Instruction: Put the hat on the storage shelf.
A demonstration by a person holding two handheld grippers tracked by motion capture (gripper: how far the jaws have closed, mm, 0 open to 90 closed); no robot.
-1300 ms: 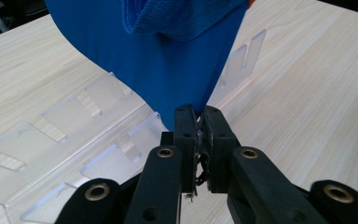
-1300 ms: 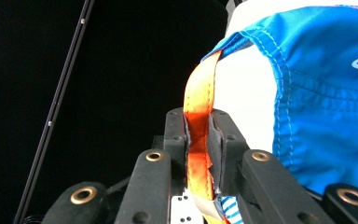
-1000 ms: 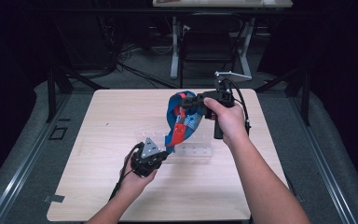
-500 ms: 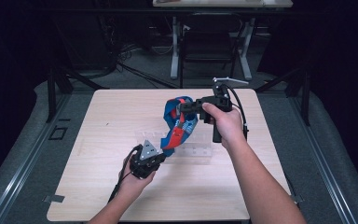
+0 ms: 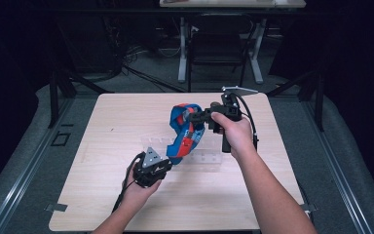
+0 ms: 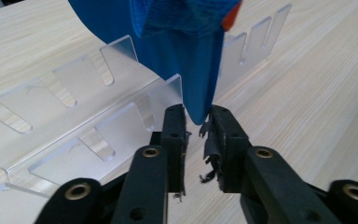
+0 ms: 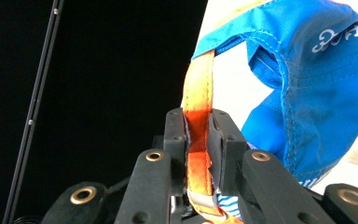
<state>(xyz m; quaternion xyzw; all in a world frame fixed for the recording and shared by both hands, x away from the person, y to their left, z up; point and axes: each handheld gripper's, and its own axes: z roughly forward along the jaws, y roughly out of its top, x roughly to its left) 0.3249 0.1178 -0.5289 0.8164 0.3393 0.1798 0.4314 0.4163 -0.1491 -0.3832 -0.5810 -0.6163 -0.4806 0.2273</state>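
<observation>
Wooden table [image 5: 102, 146], left tongs [image 6: 196, 128] pinching blue cap [image 5: 185, 131], right tongs [image 7: 198, 128] clamping its orange strap [image 7: 198, 98].

On the blue cap [image 7: 307, 88], in the right gripper view, there is a small white printed mark near the upper right edge of the fabric. It looks like curled letters or a logo, but it is cut by the border of the picture and cannot be read. In the high view the cap [image 5: 185, 131] shows red and white patches, too small to tell any letters. No other text, number or sign can be read.
</observation>
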